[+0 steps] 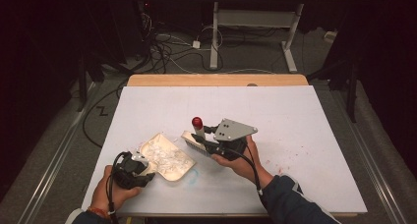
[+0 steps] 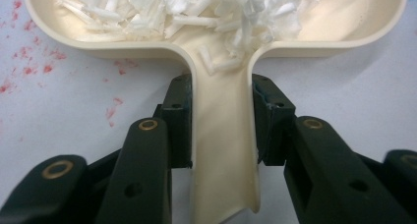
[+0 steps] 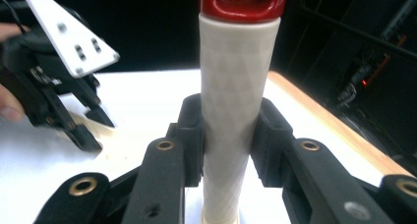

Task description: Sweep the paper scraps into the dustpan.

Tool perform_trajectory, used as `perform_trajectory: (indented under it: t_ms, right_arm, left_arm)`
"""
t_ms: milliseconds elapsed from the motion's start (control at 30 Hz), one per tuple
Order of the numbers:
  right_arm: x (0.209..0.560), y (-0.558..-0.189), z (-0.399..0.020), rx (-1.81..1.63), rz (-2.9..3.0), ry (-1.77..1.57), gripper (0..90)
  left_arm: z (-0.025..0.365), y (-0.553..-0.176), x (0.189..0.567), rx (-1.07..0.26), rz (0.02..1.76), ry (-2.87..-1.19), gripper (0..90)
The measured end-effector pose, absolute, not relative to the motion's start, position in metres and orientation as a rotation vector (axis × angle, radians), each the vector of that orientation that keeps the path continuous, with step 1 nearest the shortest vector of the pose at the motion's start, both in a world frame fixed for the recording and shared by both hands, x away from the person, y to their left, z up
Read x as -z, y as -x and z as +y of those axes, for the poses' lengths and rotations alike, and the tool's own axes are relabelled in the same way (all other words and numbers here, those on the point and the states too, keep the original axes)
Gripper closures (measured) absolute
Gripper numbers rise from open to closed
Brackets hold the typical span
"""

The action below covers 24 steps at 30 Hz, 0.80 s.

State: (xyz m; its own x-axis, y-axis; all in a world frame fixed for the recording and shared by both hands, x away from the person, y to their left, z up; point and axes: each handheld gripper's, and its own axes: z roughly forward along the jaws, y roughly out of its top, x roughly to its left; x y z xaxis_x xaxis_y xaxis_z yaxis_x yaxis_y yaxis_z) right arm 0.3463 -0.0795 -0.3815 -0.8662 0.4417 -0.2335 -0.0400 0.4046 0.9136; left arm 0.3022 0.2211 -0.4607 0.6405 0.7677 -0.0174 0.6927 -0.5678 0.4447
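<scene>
left gripper [image 2: 221, 121] jaws clamped on handle of cream plastic dustpan [image 2: 223, 150], pan flat on white table sheet [image 1: 295, 116] near front-left edge w/ white paper shreds [image 2: 196, 10] heaped inside. right gripper [image 3: 228, 135] jaws closed round cream textured brush handle w/ red cap [image 3: 236, 86], brush head just beside pan's right rim. red specks [image 2: 29, 62] on sheet around pan; nothing between the two tools.

A white sheet [image 1: 275, 111] speckled with red stains [image 2: 29, 67] covers the wooden table [image 1: 216, 80]; cables [image 1: 167, 47] litter the floor behind.
</scene>
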Motion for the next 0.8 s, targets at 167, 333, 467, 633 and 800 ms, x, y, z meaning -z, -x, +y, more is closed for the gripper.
perform_trajectory:
  t_ms: [167, 333, 467, 633, 800]
  right_arm:
    - [0.383, -0.351, -0.072, -1.452, 2.203, -0.341, 70.8]
    - [0.379, -0.367, -0.058, -1.468, 2.135, -0.379, 70.8]
    - [0.380, -0.380, -0.039, -1.438, 2.107, -0.356, 70.8]
    - [0.391, -0.381, -0.020, -1.460, 2.209, -0.282, 70.8]
    - [0.389, -0.364, -0.019, -1.486, 2.296, -0.174, 70.7]
  left_arm:
    - [0.222, -0.302, 0.460, -0.247, 1.151, -2.444, 63.0]
    - [0.222, -0.302, 0.461, -0.243, 1.152, -2.443, 63.1]
    - [0.223, -0.303, 0.461, -0.238, 1.150, -2.441, 63.0]
    - [0.224, -0.303, 0.462, -0.233, 1.145, -2.443, 63.0]
    - [0.224, -0.303, 0.461, -0.236, 1.144, -2.442, 63.0]
